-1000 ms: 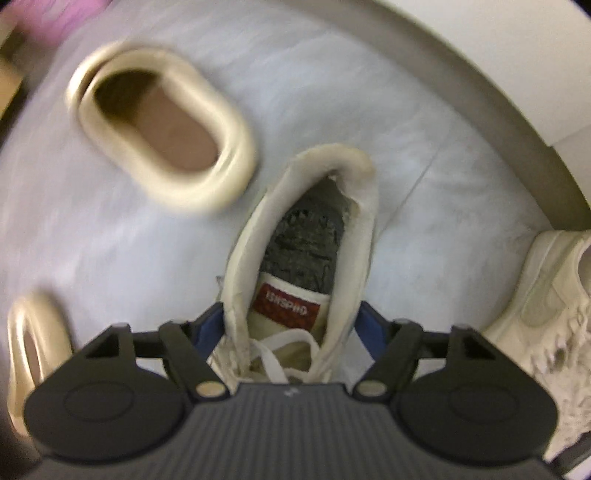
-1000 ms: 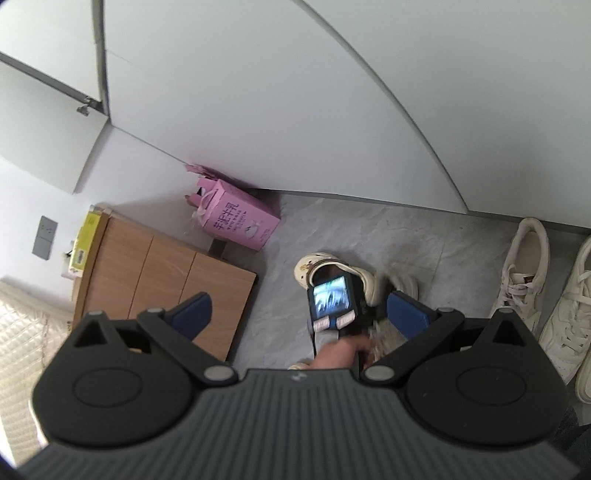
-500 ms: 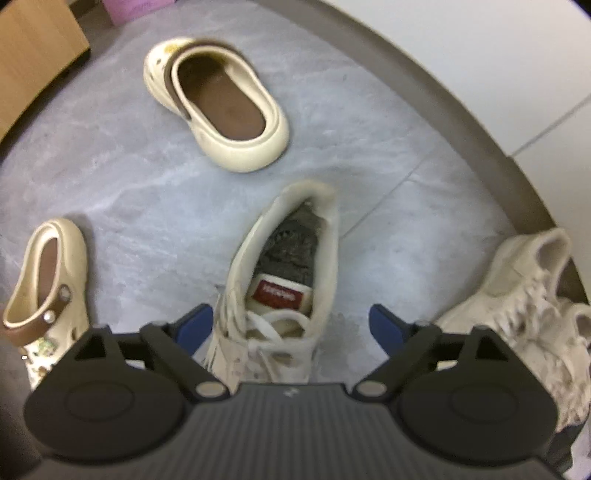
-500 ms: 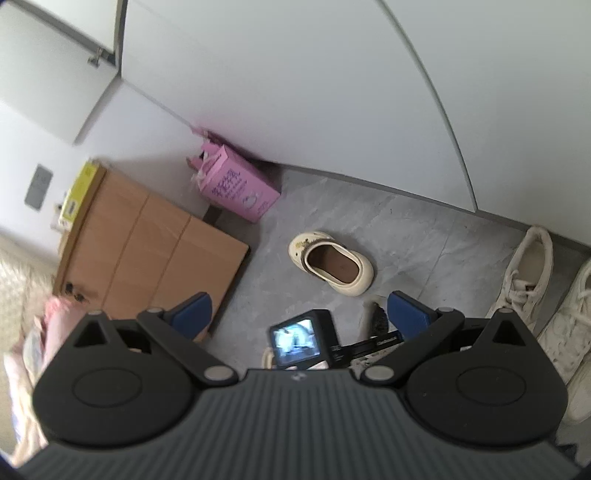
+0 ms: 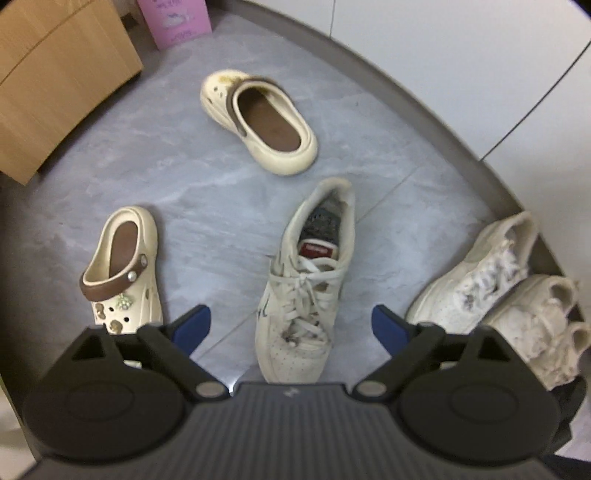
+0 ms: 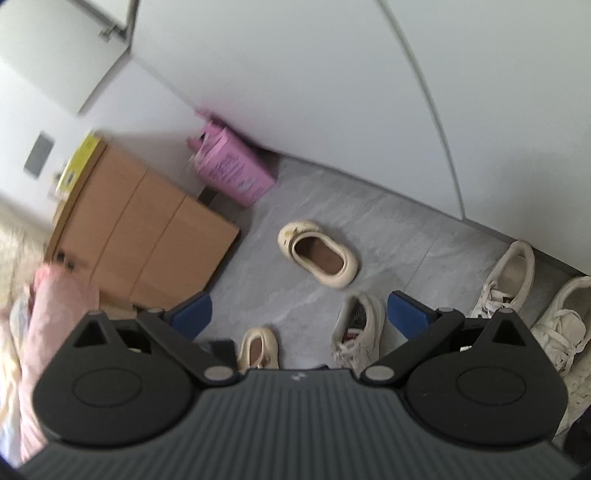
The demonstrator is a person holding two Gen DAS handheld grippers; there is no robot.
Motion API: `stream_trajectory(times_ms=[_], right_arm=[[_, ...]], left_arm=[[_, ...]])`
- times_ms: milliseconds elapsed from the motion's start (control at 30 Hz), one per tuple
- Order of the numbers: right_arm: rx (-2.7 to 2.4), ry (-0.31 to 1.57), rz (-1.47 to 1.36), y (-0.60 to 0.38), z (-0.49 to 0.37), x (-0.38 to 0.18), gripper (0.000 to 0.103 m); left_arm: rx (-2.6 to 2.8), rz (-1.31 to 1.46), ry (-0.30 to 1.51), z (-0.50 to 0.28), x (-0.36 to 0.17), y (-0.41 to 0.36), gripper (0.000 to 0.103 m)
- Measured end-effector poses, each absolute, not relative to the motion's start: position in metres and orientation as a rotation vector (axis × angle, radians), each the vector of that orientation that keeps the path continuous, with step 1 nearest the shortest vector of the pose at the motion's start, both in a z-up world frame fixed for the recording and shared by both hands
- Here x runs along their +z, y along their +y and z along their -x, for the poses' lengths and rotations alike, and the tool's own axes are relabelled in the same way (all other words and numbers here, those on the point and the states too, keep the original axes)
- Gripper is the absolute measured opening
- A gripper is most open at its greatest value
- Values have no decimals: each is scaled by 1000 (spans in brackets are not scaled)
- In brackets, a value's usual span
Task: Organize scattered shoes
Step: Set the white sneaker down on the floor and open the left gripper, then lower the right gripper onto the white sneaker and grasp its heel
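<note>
Left gripper (image 5: 291,325) is above the grey floor (image 5: 192,192), jaws opening and already wide. Nothing held: the white laced sneaker (image 5: 308,284) lies on the floor under the gap, clear of both fingers (image 5: 192,325). Right gripper (image 6: 300,312) is also spread wide and empty, angled down at the same floor.

Shoes on the floor: one cream clog (image 5: 123,264) with a brown strap left of the sneaker, and a second clog (image 5: 260,122) further off toward the pink box (image 5: 173,20) and wooden cabinet (image 5: 55,74). They are well apart and point different ways. Two more white sneakers (image 5: 476,277) sit side by side, touching, at the right along the wall (image 5: 461,55). The right view is blurred.
</note>
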State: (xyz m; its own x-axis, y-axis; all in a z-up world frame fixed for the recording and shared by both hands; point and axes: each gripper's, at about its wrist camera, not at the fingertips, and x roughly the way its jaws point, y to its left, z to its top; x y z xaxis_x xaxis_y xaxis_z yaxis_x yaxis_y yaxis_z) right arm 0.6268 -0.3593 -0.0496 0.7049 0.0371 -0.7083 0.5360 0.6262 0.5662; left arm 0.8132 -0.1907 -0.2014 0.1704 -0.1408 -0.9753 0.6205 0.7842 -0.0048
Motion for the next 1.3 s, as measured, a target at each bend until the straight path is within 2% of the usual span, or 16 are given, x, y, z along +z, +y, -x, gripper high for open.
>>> stream_trajectory(times_ms=[367, 467, 600, 1300], right_arm=[[-279, 791, -774, -341, -622, -53, 103], [-270, 805, -752, -338, -620, -56, 103], [-270, 830, -718, -330, -616, -64, 103], [-346, 917, -573, -278, -591, -120, 103]], left_arm=[[-491, -427, 1220, -815, -115, -143, 96], [-511, -379, 1229, -812, -96, -131, 102], [-577, -360, 1225, -799, -77, -127, 102], [-607, -314, 1077, -758, -32, -126, 103]])
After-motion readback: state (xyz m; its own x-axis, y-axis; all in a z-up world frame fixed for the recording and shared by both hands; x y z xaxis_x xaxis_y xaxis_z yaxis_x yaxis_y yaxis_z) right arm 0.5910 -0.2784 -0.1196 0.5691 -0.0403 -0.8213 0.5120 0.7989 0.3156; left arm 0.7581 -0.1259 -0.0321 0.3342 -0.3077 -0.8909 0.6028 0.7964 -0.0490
